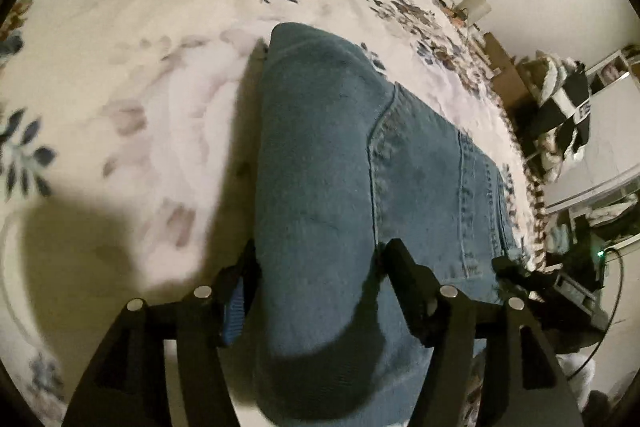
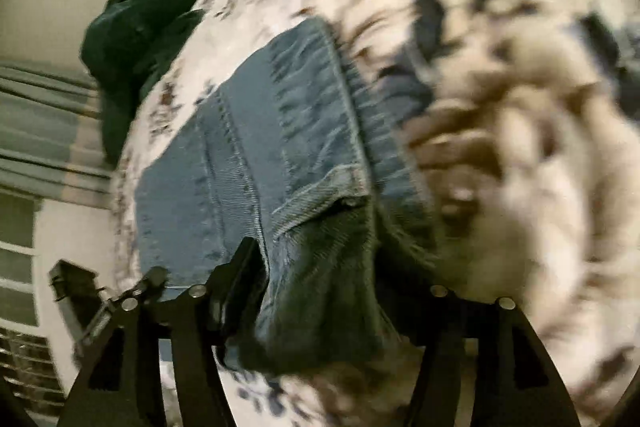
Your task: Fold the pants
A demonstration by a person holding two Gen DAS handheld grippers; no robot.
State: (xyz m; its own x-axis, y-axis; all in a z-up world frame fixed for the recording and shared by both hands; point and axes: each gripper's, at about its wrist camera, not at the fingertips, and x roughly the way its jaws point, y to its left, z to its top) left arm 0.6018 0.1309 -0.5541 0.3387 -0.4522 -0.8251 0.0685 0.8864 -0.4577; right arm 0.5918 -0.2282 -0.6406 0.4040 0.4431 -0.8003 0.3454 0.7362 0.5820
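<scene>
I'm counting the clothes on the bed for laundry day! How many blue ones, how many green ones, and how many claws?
Blue jeans: 1
Dark green garment: 1
Claws: 2, left claw and right claw
Total: 4

A bedroom in a home. Ahead of the jaws in both views spreads a bed covered by a white floral bedspread (image 1: pixel 132 75), with blue jeans (image 1: pixel 320 167) lying on it between the fingers. Beyond the jeans, at the far edge of the bed, sits a heap of dark green clothing (image 2: pixel 144 27). Off to the right of the left jaws stand white shelves (image 1: pixel 608 131) piled with household clutter against plain white walls.
</scene>
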